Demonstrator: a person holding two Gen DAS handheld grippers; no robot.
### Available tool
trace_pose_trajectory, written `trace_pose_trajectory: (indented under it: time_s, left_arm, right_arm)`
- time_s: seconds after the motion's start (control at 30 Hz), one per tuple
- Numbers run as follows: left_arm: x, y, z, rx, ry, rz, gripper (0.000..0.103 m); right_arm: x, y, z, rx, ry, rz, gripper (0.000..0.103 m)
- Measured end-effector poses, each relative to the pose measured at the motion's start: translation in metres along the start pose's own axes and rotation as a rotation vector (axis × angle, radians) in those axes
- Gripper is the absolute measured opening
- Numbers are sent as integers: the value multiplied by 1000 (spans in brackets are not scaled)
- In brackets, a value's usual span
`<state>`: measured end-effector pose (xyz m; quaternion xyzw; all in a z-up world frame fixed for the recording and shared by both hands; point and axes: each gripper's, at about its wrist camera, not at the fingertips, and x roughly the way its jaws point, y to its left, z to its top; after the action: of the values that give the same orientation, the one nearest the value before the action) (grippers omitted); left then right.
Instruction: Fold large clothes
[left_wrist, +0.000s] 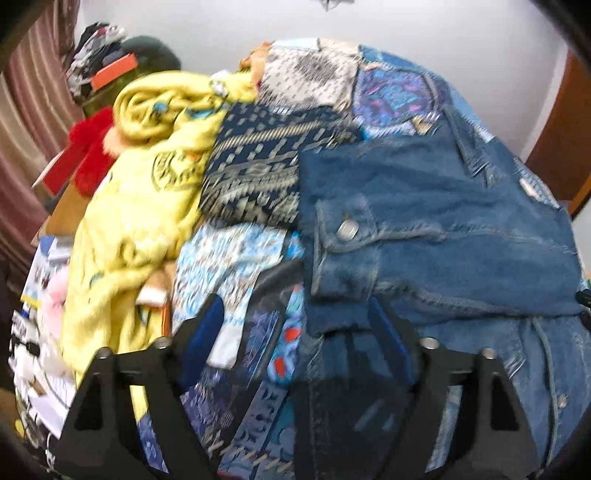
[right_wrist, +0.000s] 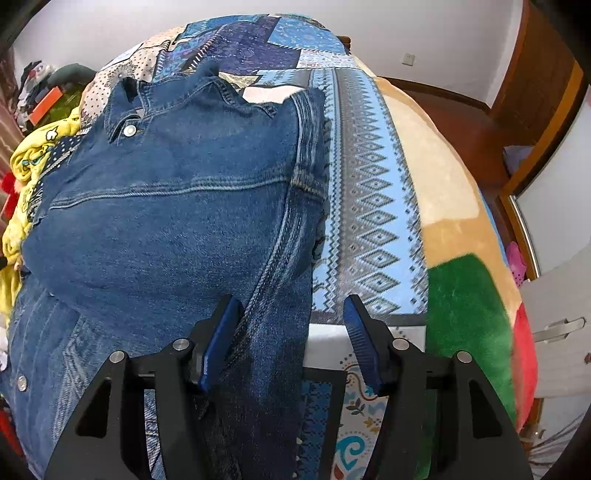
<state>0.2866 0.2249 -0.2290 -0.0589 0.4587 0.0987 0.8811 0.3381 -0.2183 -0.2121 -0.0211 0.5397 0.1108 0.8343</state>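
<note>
Denim jacket (right_wrist: 173, 206) lies on the bed (right_wrist: 369, 206); left hand-held gripper (left_wrist: 295, 321) and right hand-held gripper (right_wrist: 291, 325) both wide open, gripping nothing, jacket fabric between their fingers.

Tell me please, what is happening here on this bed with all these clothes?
A person with a tool in each hand is folding a blue denim jacket on a bed covered by a patchwork blanket. The right tool is open, its jaws either side of the jacket's long edge. The left tool is also open, over a folded sleeve with a snap button. A crumpled yellow garment lies beside the jacket, not yet folded.
</note>
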Motion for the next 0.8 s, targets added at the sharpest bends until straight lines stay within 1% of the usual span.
trace_pose_trajectory:
  time_s: [0.07,0.17,0.27,0.4,0.47,0.6,0.7,0.73,0.77,0.8]
  left_arm:
    - [2,-2,12,3,-3,-19,82]
    - [9,3,33,-29,3,-68,83]
    - [24,15,52,-67,27,-105,83]
    - [52,32,74,-123,63,-160,82]
    - [68,35,81,-135,84,-180,81]
    - [101,33,95,-130,123,-196,68]
    - [124,30,105,-118,138,-196,60]
    - [130,29,107,-112,144,-191,55]
    - [138,27,110,-106,154,-191,46]
    - [143,26,111,-105,162,-201,32]
  right_arm:
    - [-7,-5,7,8,-16,16,56]
    - [-14,-17,22,42,-43,39,56]
    - [-14,-27,37,88,-59,68,57]
    - [-4,-31,58,116,-71,88,57]
    - [6,-32,68,126,-65,112,57]
    - [31,-28,84,137,-45,137,57]
    - [45,-26,92,145,-24,162,57]
    - [51,-25,95,146,-17,167,57]
    - [54,-24,96,147,-16,167,56]
    - [56,-23,98,146,-19,168,55]
